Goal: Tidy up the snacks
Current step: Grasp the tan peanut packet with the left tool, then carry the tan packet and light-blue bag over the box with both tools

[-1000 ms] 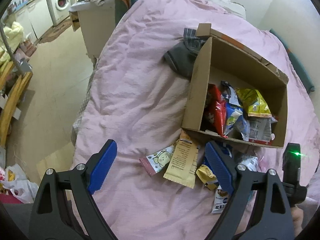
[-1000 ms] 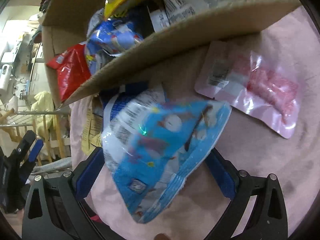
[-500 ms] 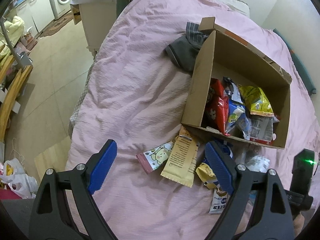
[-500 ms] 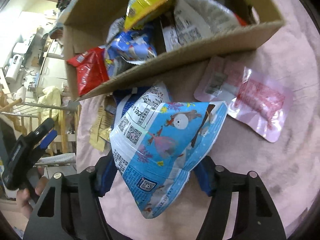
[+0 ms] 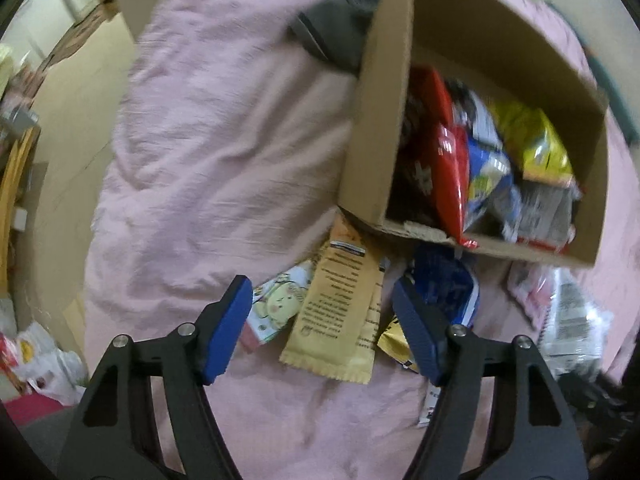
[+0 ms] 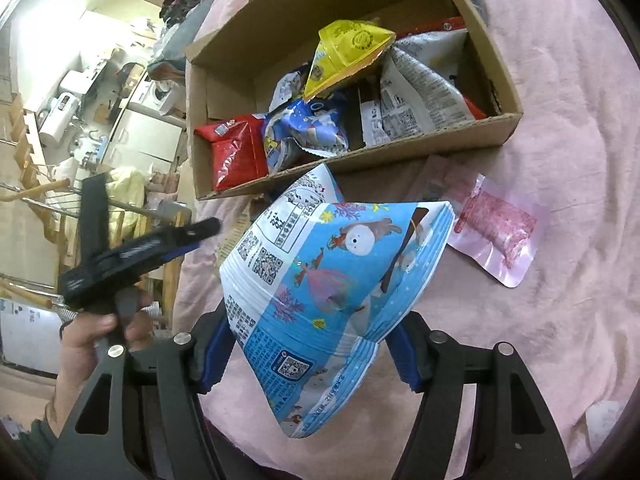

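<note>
My right gripper [image 6: 310,350] is shut on a light blue snack bag [image 6: 332,280] and holds it up in front of the cardboard box [image 6: 400,160], which holds red, blue, yellow and grey packets. My left gripper [image 5: 324,320] is open and empty, low over loose snacks on the pink bedspread: a tan packet [image 5: 340,312], a cartoon packet [image 5: 280,300] and a dark blue packet [image 5: 444,284]. The box [image 5: 368,128] lies just beyond them. The left gripper also shows in the right wrist view [image 6: 132,256], held in a hand.
A pink sachet [image 6: 496,232] lies on the bedspread [image 6: 560,120] right of the box. A grey garment [image 5: 336,36] lies behind the box. The bed's left edge drops to the floor [image 5: 68,120]. Kitchen units stand far left.
My right gripper has lifted the blue bag up and back from the bed. My left gripper has closed partway and moved forward and down toward the loose snacks.
</note>
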A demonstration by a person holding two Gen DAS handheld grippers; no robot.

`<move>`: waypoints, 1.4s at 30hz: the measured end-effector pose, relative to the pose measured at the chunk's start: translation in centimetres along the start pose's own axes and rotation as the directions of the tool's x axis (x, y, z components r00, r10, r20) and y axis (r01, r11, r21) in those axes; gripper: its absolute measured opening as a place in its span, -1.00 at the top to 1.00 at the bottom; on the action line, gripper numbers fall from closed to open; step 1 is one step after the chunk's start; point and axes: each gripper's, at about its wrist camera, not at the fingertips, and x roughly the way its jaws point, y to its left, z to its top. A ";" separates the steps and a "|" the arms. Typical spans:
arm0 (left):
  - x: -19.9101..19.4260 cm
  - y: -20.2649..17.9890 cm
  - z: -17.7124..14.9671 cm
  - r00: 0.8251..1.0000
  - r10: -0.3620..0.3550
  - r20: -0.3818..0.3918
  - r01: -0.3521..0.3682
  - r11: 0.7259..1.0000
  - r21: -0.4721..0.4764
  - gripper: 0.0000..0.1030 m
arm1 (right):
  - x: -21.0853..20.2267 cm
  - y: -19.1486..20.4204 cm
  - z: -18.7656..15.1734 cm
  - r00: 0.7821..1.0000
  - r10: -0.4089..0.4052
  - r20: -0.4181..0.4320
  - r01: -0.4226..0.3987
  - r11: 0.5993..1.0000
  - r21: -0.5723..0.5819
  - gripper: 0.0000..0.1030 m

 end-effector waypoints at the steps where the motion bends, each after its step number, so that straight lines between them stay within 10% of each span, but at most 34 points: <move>1: 0.5 -0.4 0.1 1.000 -0.004 -0.020 0.005 1.000 0.012 -0.35 | -0.2 0.1 0.2 1.000 0.003 0.002 -0.003 1.000 0.000 -0.34; 8: 2.9 -2.3 0.2 0.998 0.036 -0.053 -0.032 0.996 0.079 -0.33 | -1.1 -0.2 -0.4 1.000 0.015 0.026 -0.015 1.000 -0.007 -0.34; 11: 3.5 -2.8 0.2 0.997 0.060 -0.050 -0.055 0.993 0.107 0.23 | -1.3 -0.4 -0.4 0.999 0.011 0.031 -0.010 1.000 -0.009 -0.34; 15: 3.2 -3.2 -0.4 0.997 0.066 -0.038 -0.061 0.990 0.128 0.43 | -1.5 -0.3 0.0 0.999 -0.006 0.049 0.006 1.000 -0.010 -0.34; 29: -1.6 -0.3 -5.6 1.000 -0.003 0.013 0.003 1.000 0.019 0.48 | -1.6 2.3 -0.1 0.999 -0.010 0.046 0.015 0.993 -0.116 -0.34; 42: -10.9 -1.2 -3.7 0.961 -0.020 0.276 0.020 1.000 0.003 0.48 | -3.8 3.9 1.1 0.985 -0.055 0.166 0.083 0.982 -0.170 -0.34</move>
